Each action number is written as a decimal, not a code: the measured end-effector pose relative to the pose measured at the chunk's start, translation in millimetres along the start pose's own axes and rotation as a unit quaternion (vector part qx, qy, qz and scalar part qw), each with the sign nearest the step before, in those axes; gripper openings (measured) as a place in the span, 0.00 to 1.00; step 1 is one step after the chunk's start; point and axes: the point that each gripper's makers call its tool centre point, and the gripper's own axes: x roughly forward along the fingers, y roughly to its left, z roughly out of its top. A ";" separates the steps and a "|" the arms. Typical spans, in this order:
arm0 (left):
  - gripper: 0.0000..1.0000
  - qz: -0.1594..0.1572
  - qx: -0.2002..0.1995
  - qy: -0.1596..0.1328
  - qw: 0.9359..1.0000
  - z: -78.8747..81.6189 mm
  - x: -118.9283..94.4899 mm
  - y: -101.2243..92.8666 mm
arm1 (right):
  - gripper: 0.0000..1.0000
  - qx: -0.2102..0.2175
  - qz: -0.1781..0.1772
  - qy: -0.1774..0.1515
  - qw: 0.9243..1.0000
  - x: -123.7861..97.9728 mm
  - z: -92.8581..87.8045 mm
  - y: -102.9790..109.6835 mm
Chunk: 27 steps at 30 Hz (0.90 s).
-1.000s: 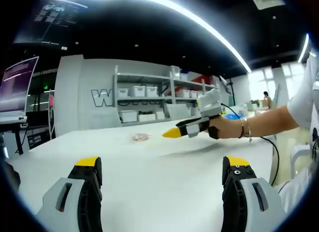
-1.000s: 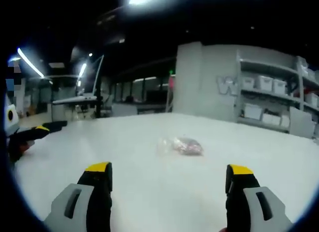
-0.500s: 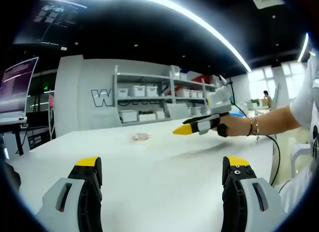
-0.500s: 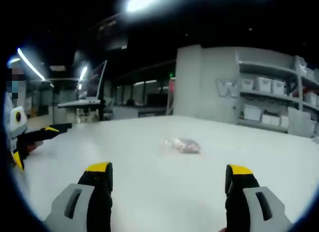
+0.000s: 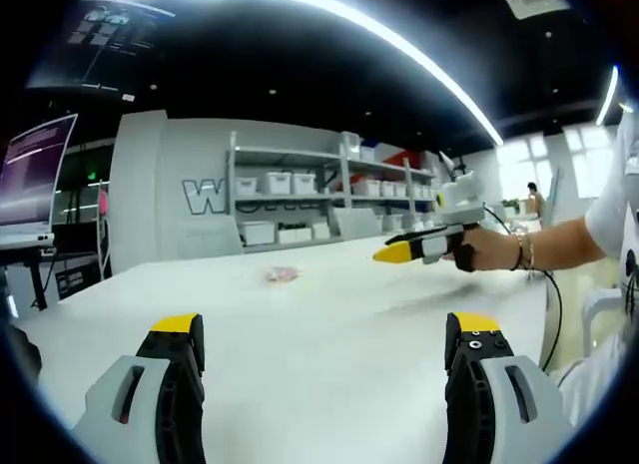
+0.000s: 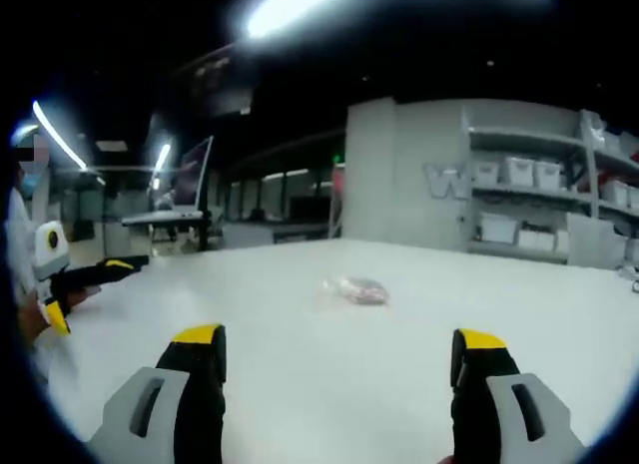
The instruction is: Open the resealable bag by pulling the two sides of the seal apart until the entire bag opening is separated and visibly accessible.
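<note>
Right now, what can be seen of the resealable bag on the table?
The resealable bag is a small pouch of clear, crinkled plastic lying flat on the white table, far ahead of both grippers. Something dark reddish shows inside in the right gripper view; in the left gripper view the bag looks pinkish. Nothing touches it but the tabletop. It is too small and blurred to tell whether the seal is shut or which way it faces.
</note>
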 end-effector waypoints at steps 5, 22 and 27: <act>0.99 0.001 0.001 0.001 1.000 -0.3 0.2 0.1 | 0.94 0.002 -0.002 -0.009 1.000 -11.4 2.8 -0.6; 0.99 0.002 0.001 0.004 1.000 -1.6 0.1 0.2 | 0.93 0.020 -0.030 -0.037 0.999 -54.1 1.5 -18.6; 0.99 0.003 -0.002 0.003 1.000 -1.2 -0.2 1.0 | 0.93 0.016 -0.038 -0.052 0.998 -66.2 6.5 -18.2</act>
